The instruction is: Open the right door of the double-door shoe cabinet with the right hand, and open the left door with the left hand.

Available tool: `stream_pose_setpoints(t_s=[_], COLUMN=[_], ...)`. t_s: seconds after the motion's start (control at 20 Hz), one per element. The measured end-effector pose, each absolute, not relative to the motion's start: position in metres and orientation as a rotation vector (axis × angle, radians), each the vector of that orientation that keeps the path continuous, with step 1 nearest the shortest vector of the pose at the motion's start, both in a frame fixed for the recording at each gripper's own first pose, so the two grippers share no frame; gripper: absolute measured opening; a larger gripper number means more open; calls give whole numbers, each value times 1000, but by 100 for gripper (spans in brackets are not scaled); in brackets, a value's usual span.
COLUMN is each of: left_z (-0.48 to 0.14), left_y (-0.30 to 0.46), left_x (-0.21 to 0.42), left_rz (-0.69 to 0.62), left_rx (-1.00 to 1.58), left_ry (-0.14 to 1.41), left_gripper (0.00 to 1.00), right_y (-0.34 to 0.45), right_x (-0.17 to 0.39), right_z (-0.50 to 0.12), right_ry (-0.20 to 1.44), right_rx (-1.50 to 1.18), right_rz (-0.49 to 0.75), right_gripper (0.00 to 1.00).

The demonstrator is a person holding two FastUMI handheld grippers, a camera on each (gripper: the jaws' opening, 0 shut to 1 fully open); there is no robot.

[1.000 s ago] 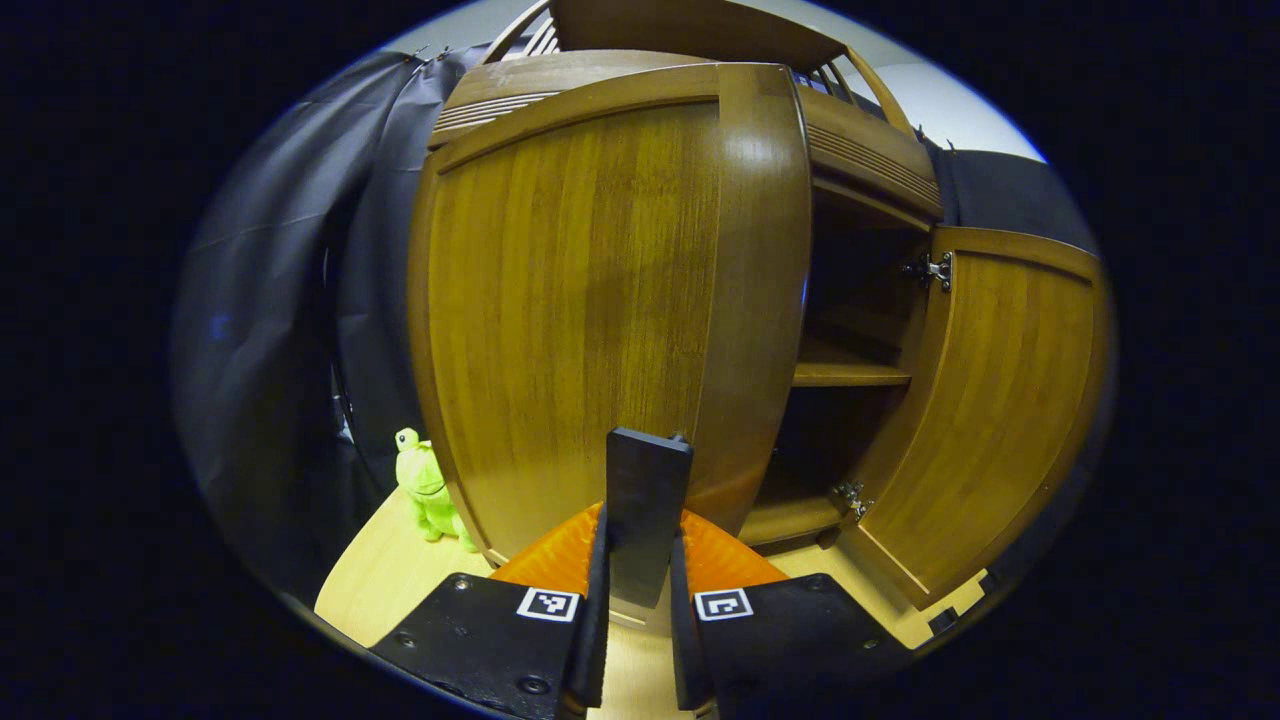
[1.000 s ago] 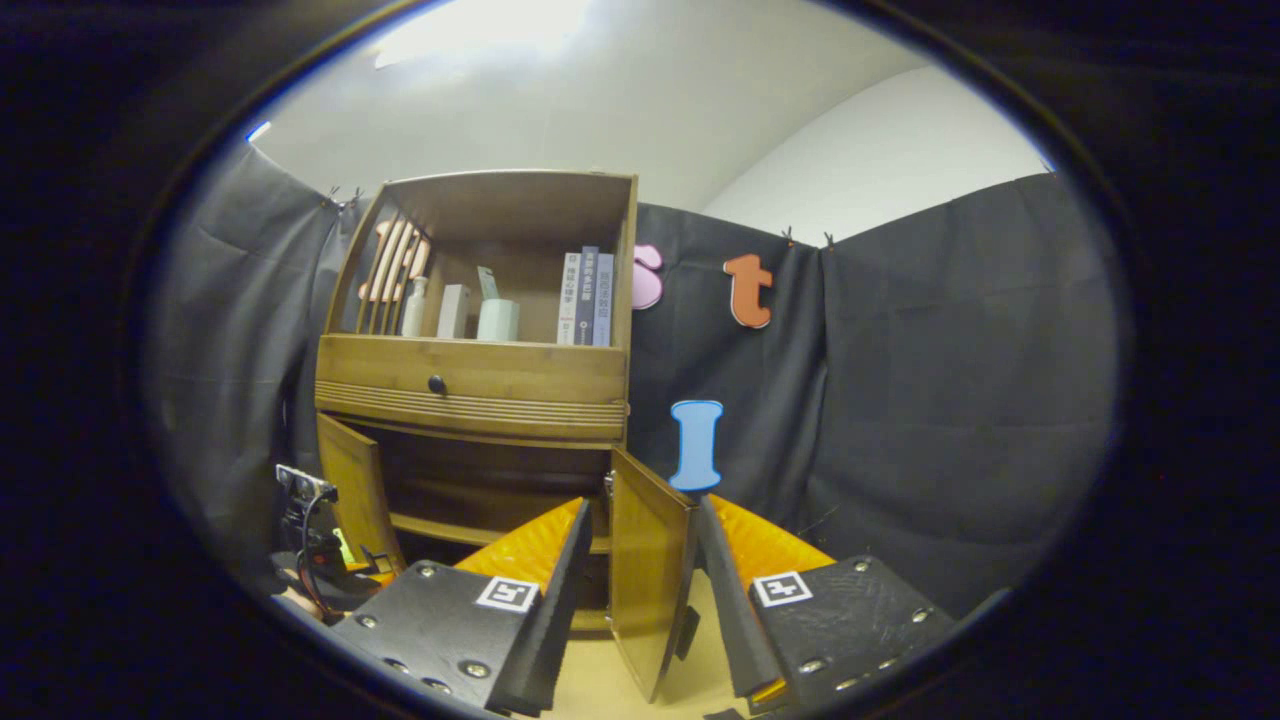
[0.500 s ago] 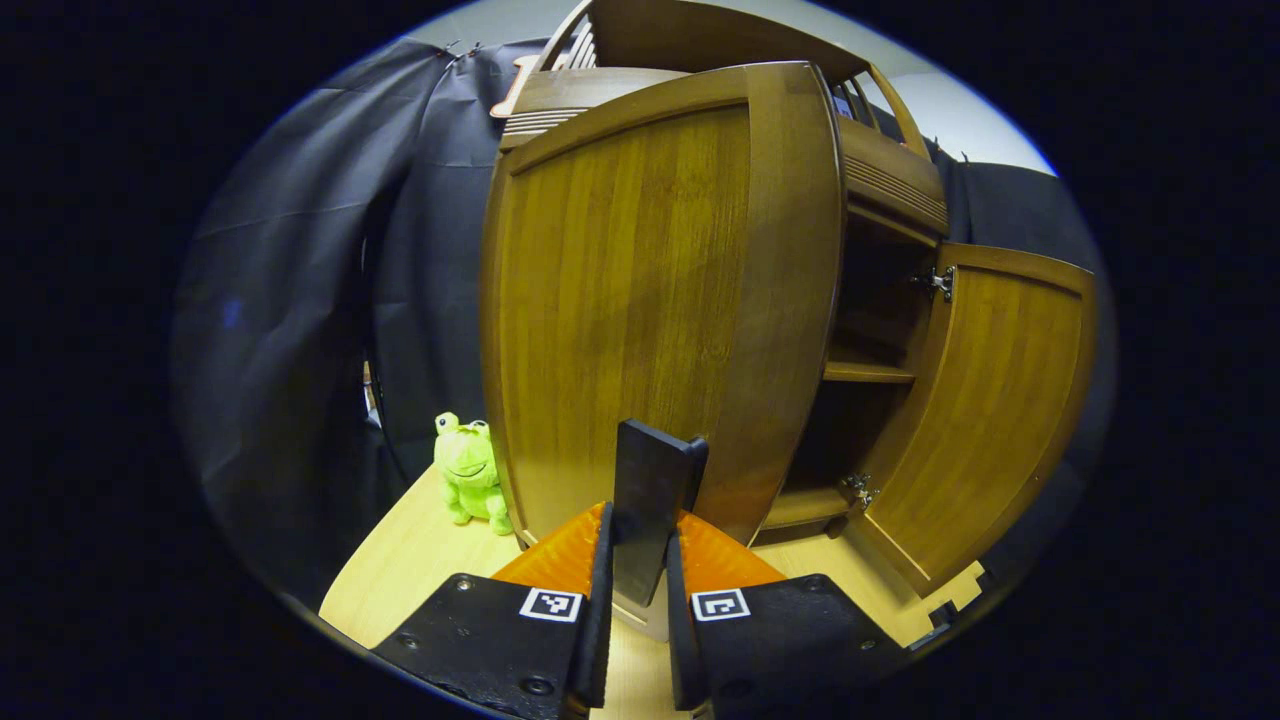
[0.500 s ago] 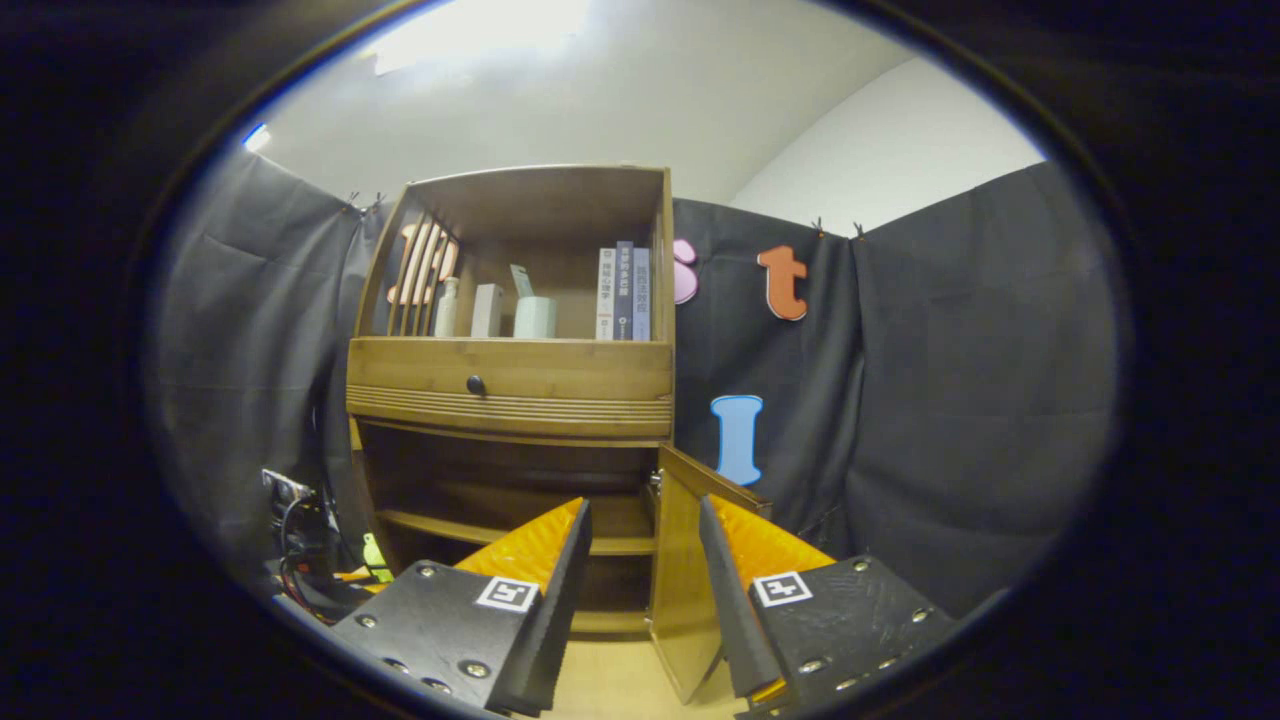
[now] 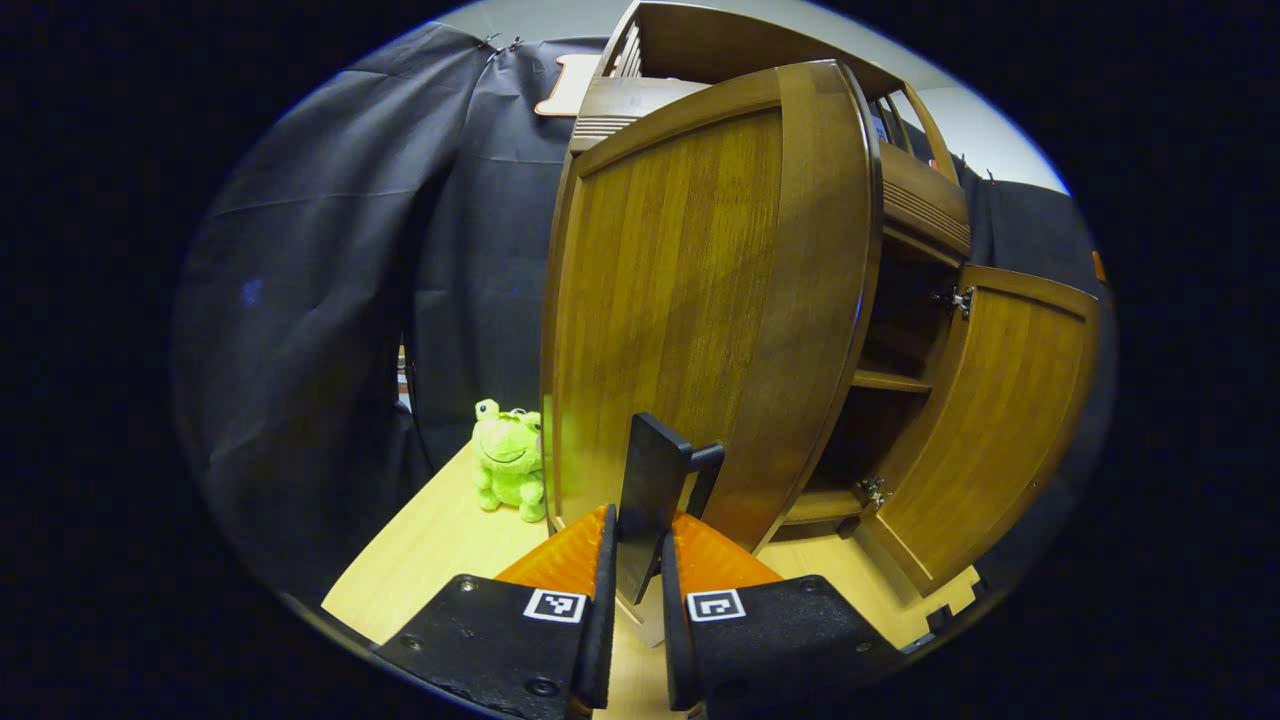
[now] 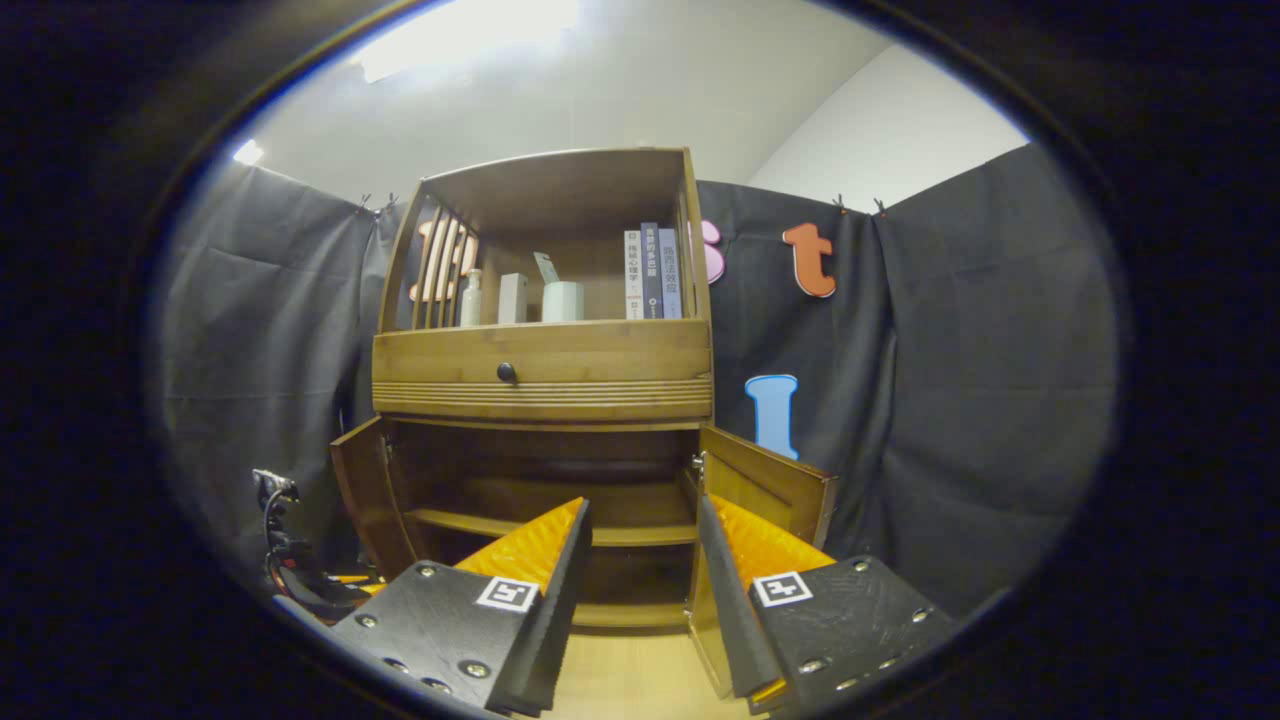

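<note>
I am pinching the left door handle with my left gripper, risking slipping off sideways, while my right gripper is hanging spread and empty.

Bright ceiling glare overhead (right gripper view), dim cabinet interior, sharp focus, strong fisheye bowing at edges

Pale wood floor carries shoe cabinet, green plush frog (apparently touching cabinet).
</note>
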State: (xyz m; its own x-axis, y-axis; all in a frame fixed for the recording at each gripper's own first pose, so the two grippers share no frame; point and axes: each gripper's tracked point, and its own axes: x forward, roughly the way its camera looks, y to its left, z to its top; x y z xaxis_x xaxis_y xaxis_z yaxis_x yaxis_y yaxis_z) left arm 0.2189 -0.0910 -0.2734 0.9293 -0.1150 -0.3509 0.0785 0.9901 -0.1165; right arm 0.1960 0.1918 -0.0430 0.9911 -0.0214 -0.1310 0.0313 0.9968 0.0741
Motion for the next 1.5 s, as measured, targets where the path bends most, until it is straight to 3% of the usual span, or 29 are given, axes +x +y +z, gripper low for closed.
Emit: stream_pose_setpoints(t_s=[0.25, 0.3, 0.4, 0.6, 0.7, 0.75, 0.8, 0.85, 0.9, 0.95, 1.1, 1.2, 1.4, 1.45, 1.5], left_z=[-272, -271, -270, -259, -257, -253, -252, -253, -255, -257, -257, -256, -257, -257, -257], left_y=[-88, -88, -85, -84, -85, -82, -80, -78, -73, -68, -59, -59, -56, -55, -54], left_x=[221, 221, 220, 219, 217, 212, 211, 212, 214, 213, 214, 214, 214, 214, 213], left_rz=[-63, -58, -45, -31, -22, -17, -11, -5, 2, 12, 37, 45, 57, 62, 67], left_rx=[-106, -102, -94, -84, -81, -88, -96, -100, -96, -91, -101, -122, -116, -118, -119], left_ry=[365, 366, 366, 353, 349, 347, 343, 343, 343, 341, 337, 337, 334, 334, 335], left_gripper=[19, 19, 15, 22, 13, 13, 4, 4, 13, 13, 13, 13, 13, 13, 13], right_y=[207, 211, 218, 234, 243, 247, 253, 257, 261, 264, 274, 278, 281, 280, 281], right_x=[204, 205, 209, 215, 219, 221, 223, 224, 226, 227, 230, 231, 234, 235, 235], right_z=[-54, -56, -61, -67, -68, -69, -70, -71, -72, -72, -72, -72, -74, -74, -74], right_ry=[151, 153, 162, 174, 179, 181, 182, 183, 185, 186, 186, 186, 191, 192, 193], right_rx=[97, 99, 104, 116, 120, 122, 124, 126, 126, 127, 124, 123, 125, 124, 122], right_rz=[15, 23, 38, 71, 88, 97, 106, 114, 122, 130, 147, 154, 160, 161, 162], right_gripper=[60, 67, 64, 60, 60, 67, 60, 64, 64, 60, 64, 60, 60, 64, 60])
